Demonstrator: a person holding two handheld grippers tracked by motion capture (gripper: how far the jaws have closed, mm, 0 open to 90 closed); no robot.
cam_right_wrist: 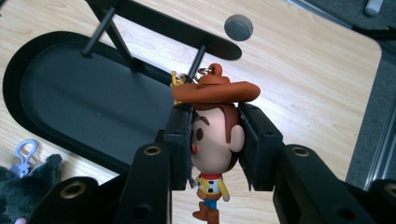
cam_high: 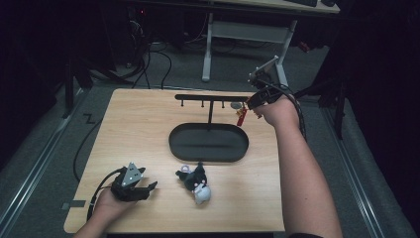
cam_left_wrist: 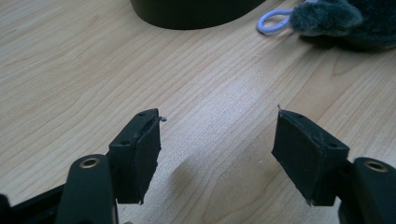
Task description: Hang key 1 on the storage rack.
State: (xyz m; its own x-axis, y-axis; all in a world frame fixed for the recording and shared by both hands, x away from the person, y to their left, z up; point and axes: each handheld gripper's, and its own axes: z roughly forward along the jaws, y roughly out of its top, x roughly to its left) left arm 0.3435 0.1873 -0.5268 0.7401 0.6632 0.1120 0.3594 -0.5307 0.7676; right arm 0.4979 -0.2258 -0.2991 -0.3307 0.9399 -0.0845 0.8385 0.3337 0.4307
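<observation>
My right gripper (cam_right_wrist: 215,142) is shut on the head of a cowboy figure keychain (cam_right_wrist: 212,140) with a brown hat. Its ring sits right by the end peg of the black hanging rack (cam_right_wrist: 163,25); whether it is hooked on I cannot tell. From the high view the figure (cam_high: 241,117) hangs below my right gripper (cam_high: 253,102) at the rack's right end (cam_high: 210,97). My left gripper (cam_high: 148,187) rests on the table at the front left, open, with bare wood between its pads (cam_left_wrist: 140,149). A dark plush keychain (cam_high: 195,181) lies just right of it.
The rack stands on a black oval tray (cam_high: 209,142) in the middle of the wooden table (cam_high: 138,124). A small grey disc (cam_right_wrist: 238,27) lies on the table behind the rack. The plush has a pale blue clip (cam_left_wrist: 271,22). Beyond the table's far edge are cables and desk legs.
</observation>
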